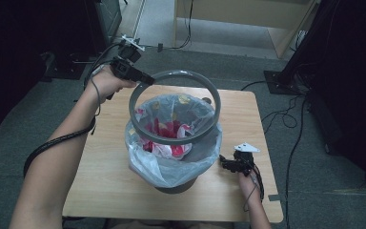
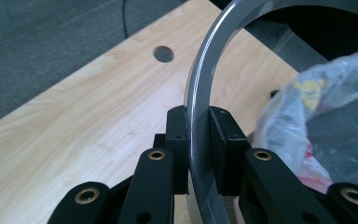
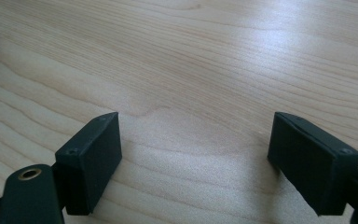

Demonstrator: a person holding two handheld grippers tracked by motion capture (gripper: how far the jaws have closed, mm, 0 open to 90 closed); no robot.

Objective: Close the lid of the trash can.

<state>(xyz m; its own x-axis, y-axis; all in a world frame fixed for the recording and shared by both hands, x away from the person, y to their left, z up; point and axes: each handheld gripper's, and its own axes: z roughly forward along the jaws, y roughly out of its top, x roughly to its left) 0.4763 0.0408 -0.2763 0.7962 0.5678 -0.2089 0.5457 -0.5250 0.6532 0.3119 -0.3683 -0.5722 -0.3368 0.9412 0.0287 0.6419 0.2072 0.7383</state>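
A grey plastic ring (image 1: 181, 75) hangs tilted above a dark waste bin (image 1: 177, 185) in the middle of the wooden table (image 1: 107, 164). My left gripper (image 1: 145, 78) is shut on the ring's far left edge. In the left gripper view its black jaws (image 2: 198, 121) pinch the ring (image 2: 200, 88) from both sides. A clear bag (image 1: 169, 164) lines the bin and folds over its rim, with red and white rubbish (image 1: 167, 131) inside. My right gripper (image 1: 225, 164) rests low on the table to the right of the bin. It stands open (image 3: 196, 140) with only bare wood between its fingers.
The table has a round cable hole (image 2: 163, 53) near its far edge. Cables (image 1: 286, 119) lie on the grey floor to the right. Dark equipment stands at the back left, and a pale desk (image 1: 248, 19) at the back.
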